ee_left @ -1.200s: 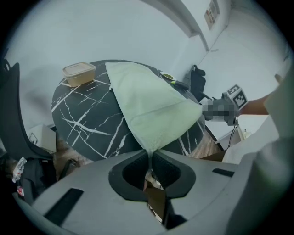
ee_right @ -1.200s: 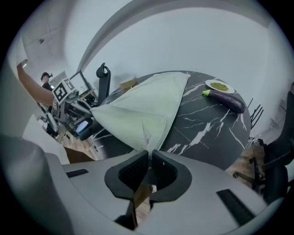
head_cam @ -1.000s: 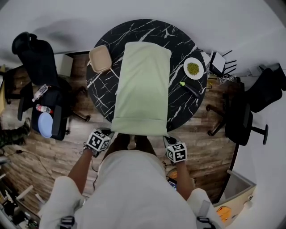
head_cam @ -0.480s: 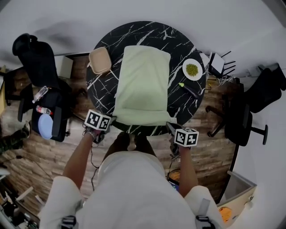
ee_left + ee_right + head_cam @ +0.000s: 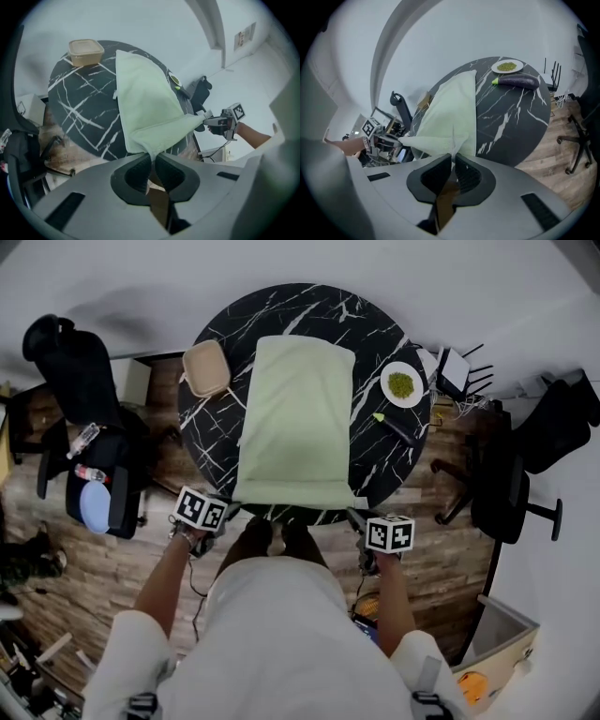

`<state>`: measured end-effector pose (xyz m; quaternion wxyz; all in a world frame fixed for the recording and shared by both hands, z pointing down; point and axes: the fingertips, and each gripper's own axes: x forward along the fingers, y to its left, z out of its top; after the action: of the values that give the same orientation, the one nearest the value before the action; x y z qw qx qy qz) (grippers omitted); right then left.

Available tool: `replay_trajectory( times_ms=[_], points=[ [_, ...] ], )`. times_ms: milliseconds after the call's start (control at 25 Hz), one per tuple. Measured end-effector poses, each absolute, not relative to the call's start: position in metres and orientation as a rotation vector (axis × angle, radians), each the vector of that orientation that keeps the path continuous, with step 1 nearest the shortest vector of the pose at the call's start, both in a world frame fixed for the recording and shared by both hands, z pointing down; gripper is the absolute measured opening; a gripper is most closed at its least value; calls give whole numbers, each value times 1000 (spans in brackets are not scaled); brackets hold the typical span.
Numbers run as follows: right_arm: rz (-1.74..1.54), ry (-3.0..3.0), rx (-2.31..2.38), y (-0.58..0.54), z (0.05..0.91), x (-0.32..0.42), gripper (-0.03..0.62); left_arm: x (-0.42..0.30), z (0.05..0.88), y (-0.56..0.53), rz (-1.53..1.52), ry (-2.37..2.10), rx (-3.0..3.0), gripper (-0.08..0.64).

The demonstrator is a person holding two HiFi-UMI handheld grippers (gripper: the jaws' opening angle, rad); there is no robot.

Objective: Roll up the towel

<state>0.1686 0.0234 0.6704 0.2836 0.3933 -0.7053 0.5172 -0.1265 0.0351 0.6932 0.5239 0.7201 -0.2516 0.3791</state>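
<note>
The round black marbled tabletop [image 5: 211,442] fills the upper middle of the head view. The pale green towel [image 5: 298,418] lies lengthwise down its centre, with its two lower corners raised. The left tongs [image 5: 153,158] are clamped on the lower-left corner and the right tongs [image 5: 453,160] on the lower-right corner.

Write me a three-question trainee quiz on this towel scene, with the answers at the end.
1. True or false: the left tool is clamped on a corner of the towel.
2. What lies beside the plate? A. eggplant B. banana C. mug
3. Fill in: in the head view, the tan container sits on the table's ____ side.
Key: 1 true; 2 A; 3 left.
</note>
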Motion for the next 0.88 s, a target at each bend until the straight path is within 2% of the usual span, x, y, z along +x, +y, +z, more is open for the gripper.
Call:
replay_trajectory(
  times_ms=[160, 320, 720, 880],
  points=[
    [1417, -1844, 976, 75, 682, 171, 18, -134, 698, 87, 953, -558, 1692, 21],
    [1429, -1846, 985, 82, 684, 171, 19, -134, 700, 91, 933, -568, 1678, 21],
    [1492, -1860, 1078, -5, 678, 169, 25, -130, 715, -5, 941, -617, 1665, 25],
    [1564, -1796, 1134, -36, 697, 169, 62, -132, 728, -45, 890, -697, 1591, 48]
  ],
)
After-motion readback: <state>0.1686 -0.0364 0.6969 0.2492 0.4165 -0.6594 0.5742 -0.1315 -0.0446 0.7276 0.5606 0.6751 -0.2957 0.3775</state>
